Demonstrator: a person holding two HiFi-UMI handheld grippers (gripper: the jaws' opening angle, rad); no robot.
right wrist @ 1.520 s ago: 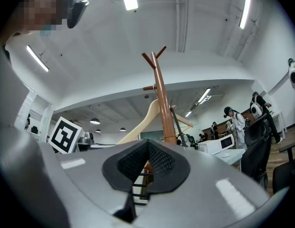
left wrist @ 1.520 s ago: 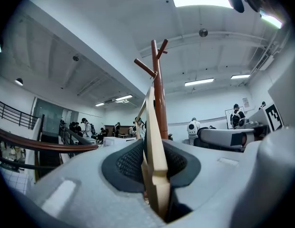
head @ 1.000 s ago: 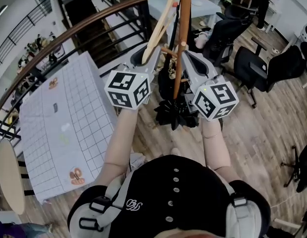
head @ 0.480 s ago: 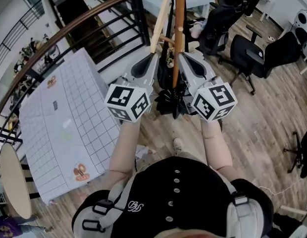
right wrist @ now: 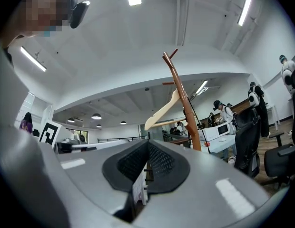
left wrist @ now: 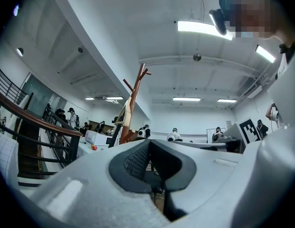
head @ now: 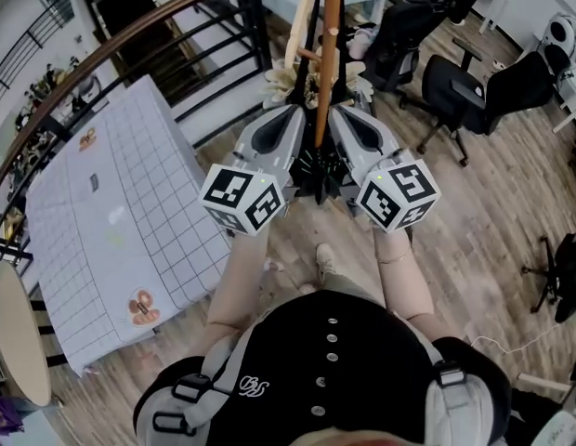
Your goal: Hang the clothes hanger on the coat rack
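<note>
The wooden coat rack (head: pixel 325 54) rises straight in front of me. A pale wooden clothes hanger (head: pixel 302 17) hangs on it near the top; it also shows in the left gripper view (left wrist: pixel 122 115) and in the right gripper view (right wrist: pixel 162 113), against the pole (right wrist: pixel 185 108). My left gripper (head: pixel 290 111) sits just left of the pole and my right gripper (head: pixel 344 113) just right of it. Both are below the hanger and apart from it. Each one's jaws are shut with nothing between them.
The rack's black foot (head: pixel 320 170) stands on the wood floor between the grippers. A white gridded table (head: pixel 121 212) lies to the left, with a curved railing (head: pixel 158 35) behind it. Black office chairs (head: pixel 474 91) stand at the right. A round table (head: pixel 14 333) is at far left.
Both grippers have drawn back and down from the rack's top. The hanger's lower end, which reached the left gripper a second ago, now hangs apart from it.
</note>
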